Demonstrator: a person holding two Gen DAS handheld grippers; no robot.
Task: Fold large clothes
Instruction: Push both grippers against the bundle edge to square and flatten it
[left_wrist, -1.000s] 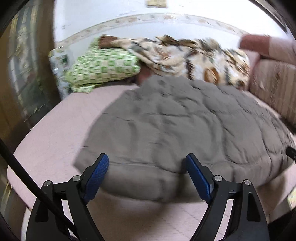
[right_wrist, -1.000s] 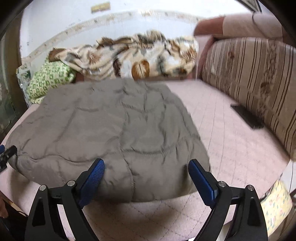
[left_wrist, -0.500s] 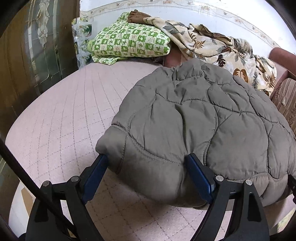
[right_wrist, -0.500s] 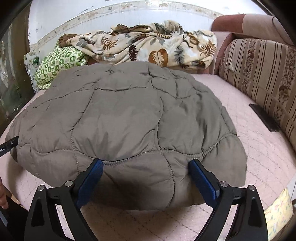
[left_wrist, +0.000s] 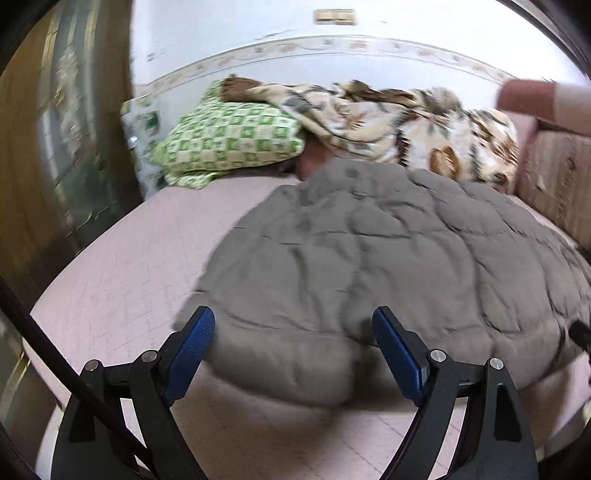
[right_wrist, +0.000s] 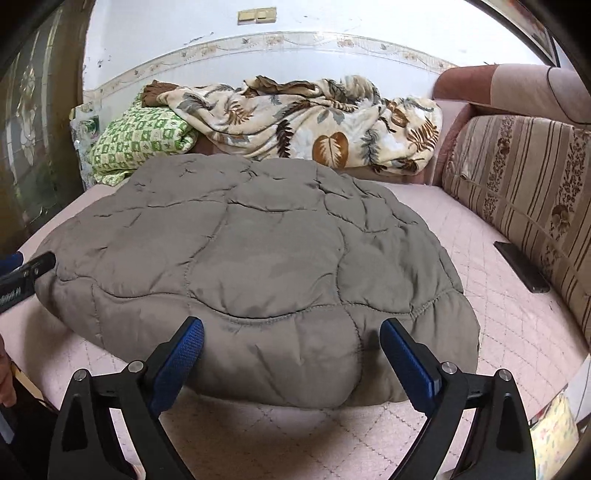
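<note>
Blue-padded fingers (left_wrist: 195, 343) of the left gripper (left_wrist: 293, 341) stand spread wide in the left wrist view, pinching nothing. Between and just beyond them lies the near edge of a grey quilted jacket (left_wrist: 369, 266), folded into a puffy mound; whether the pads touch its hem I cannot tell, since this picture is blurred. The jacket rests on a pink quilted bedcover (left_wrist: 122, 280), bare to the left of the fingers. Far ahead and left of the fingers sits a green checked pillow (left_wrist: 229, 142), and a leaf-print blanket (left_wrist: 399, 125) is heaped straight ahead behind the jacket. A black cable (left_wrist: 48, 343) crosses the lower left corner.

Seen from the right wrist, the right gripper (right_wrist: 291, 349) also has its fingers (right_wrist: 404, 360) wide apart, with the jacket's rounded front edge bulging into the gap between them but not squeezed. The mound stretches forward and to the left of the fingers. At the far left edge a tip of the other gripper pokes in beside the jacket's corner. Right of the fingers, a striped sofa back (right_wrist: 524, 192) runs along the bedcover, and a dark flat object (right_wrist: 522, 266) lies at its foot.
</note>
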